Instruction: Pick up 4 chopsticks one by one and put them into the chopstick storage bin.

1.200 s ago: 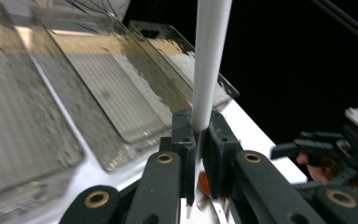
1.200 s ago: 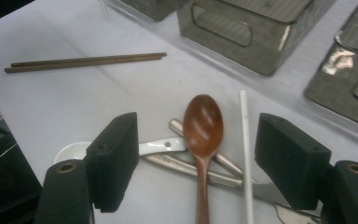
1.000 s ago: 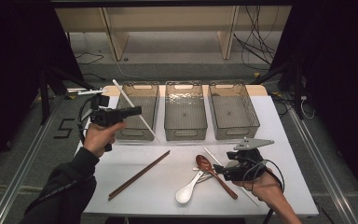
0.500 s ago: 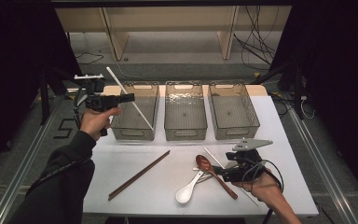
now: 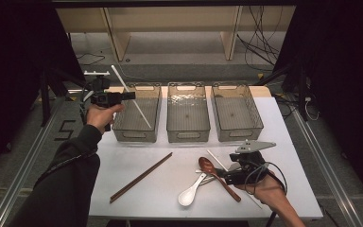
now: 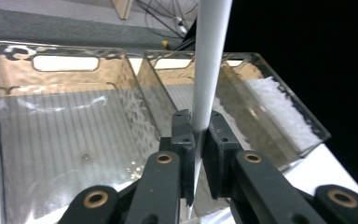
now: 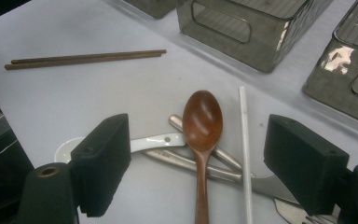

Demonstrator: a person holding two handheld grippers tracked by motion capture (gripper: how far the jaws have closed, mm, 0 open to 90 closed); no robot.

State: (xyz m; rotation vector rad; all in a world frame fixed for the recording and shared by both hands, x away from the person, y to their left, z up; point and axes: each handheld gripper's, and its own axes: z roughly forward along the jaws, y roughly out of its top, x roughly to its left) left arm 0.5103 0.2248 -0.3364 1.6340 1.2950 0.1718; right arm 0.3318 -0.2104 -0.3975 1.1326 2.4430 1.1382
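Note:
My left gripper (image 5: 131,95) is shut on a long white chopstick (image 5: 133,100), held slanted over the left clear bin (image 5: 137,135). In the left gripper view the white chopstick (image 6: 209,60) rises from between the pinched pads (image 6: 184,135), above the bin (image 6: 65,140). My right gripper (image 5: 220,175) rests low at the front right; its jaws have just been opening. In the right gripper view the right gripper (image 7: 200,163) stands wide, with a brown wooden spoon (image 7: 202,116), a second white chopstick (image 7: 245,154) and a metal utensil (image 7: 191,163) lying untouched between the pads.
A middle bin (image 5: 188,135) and a right bin (image 5: 238,132) stand in a row behind the white table (image 5: 283,142). A pair of brown chopsticks (image 5: 141,177) lies at the front left, and a white ceramic spoon (image 5: 191,191) lies beside the wooden spoon (image 5: 208,165).
My left hand has carried the white chopstick up and to the left in the high view. The right hand has stayed in place over the utensil pile.

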